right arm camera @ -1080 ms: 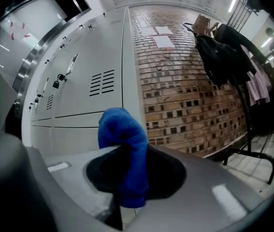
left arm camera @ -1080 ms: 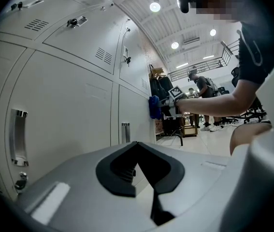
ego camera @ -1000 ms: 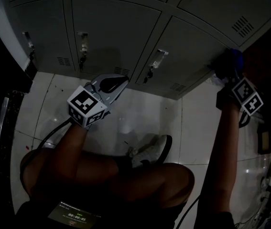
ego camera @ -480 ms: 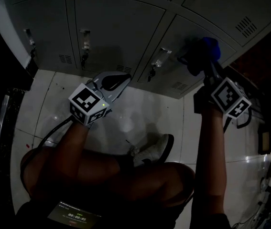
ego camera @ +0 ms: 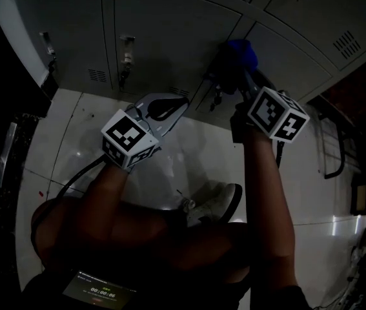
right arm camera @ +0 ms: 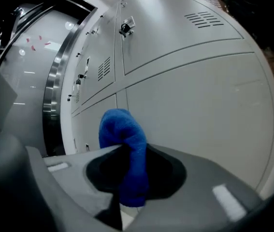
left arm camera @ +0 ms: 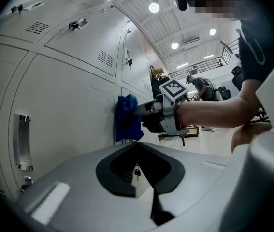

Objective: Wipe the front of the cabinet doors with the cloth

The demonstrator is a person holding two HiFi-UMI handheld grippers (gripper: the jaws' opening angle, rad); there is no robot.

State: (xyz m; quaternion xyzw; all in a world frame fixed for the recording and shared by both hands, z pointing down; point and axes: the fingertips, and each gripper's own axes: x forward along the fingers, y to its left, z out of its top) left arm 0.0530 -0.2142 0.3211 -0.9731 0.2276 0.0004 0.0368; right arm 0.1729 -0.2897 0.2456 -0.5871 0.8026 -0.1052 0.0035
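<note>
Right gripper view gives me the clearest look at the blue cloth [right arm camera: 125,149]: it is bunched into a thick fold and pinched between the jaws of the right gripper [right arm camera: 123,153], with a rounded hump sticking up above them and a tail hanging below. In the left gripper view the cloth [left arm camera: 127,117] lies flat against the front of a grey cabinet door [left arm camera: 64,115], near that door's far edge, with the right gripper [left arm camera: 140,111] pushing it from the side. From the head view I see the cloth [ego camera: 241,50] on the lower row of doors [ego camera: 160,24], to the right of the middle, and the right gripper [ego camera: 235,76] behind it with its marker cube facing me.

My left gripper [ego camera: 177,103] hangs lower and to the left, well apart from the cloth and above the pale tiled floor [ego camera: 195,154]. Its jaws are closed tip to tip with nothing between them [left arm camera: 137,145].

Each door has a small metal handle [ego camera: 126,44] and a patch of vent slots [right arm camera: 203,18]. A key [left arm camera: 137,171] hangs from a lock low on one door. Near me I can see a bare knee and a shoe [ego camera: 212,202] on the tiles.
</note>
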